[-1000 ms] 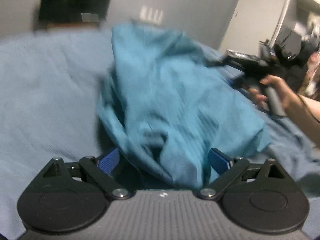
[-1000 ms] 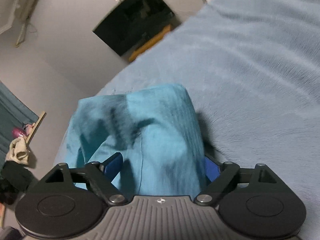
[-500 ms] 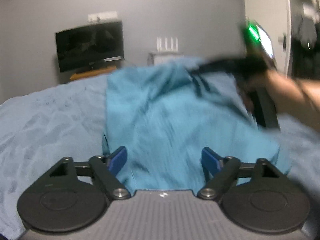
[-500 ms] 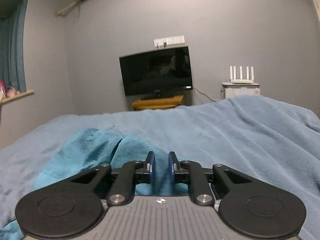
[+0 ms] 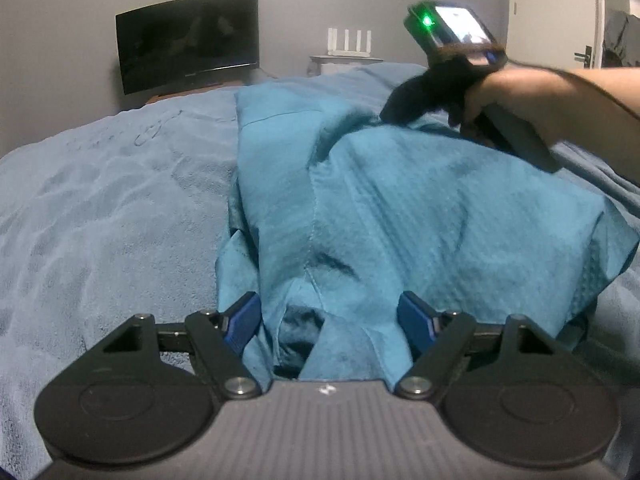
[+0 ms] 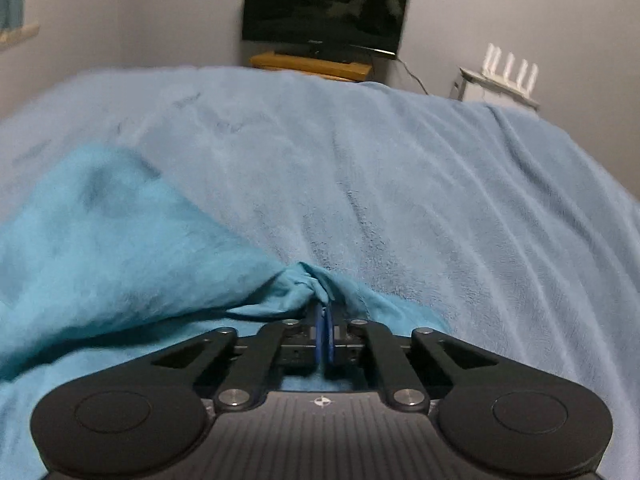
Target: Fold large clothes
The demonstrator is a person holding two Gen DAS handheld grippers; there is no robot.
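A large teal garment (image 5: 400,208) lies crumpled on the light blue bed blanket (image 5: 100,200). My left gripper (image 5: 330,320) is at its near end. Its jaws stand wide, with a loose bunch of the cloth between and over the blue pads (image 5: 244,320). At the garment's far right side, a person's hand holds my right gripper (image 5: 390,114), tip down in the cloth. In the right wrist view that gripper (image 6: 325,320) is shut, pinching a puckered edge of the teal garment (image 6: 120,248), which spreads away to the left.
The blanket (image 6: 440,200) stretches far ahead and to the right. Beyond the bed, a dark television (image 5: 188,40) hangs over a wooden shelf (image 6: 312,65). A white router (image 5: 348,42) stands on a small stand. A forearm (image 5: 560,96) reaches in from the right, and a door (image 5: 552,12) is behind it.
My right gripper rolled level, swung across and closed on the garment's edge. The left gripper's jaws narrowed a little and it sank toward the bed. The raised cloth settled lower.
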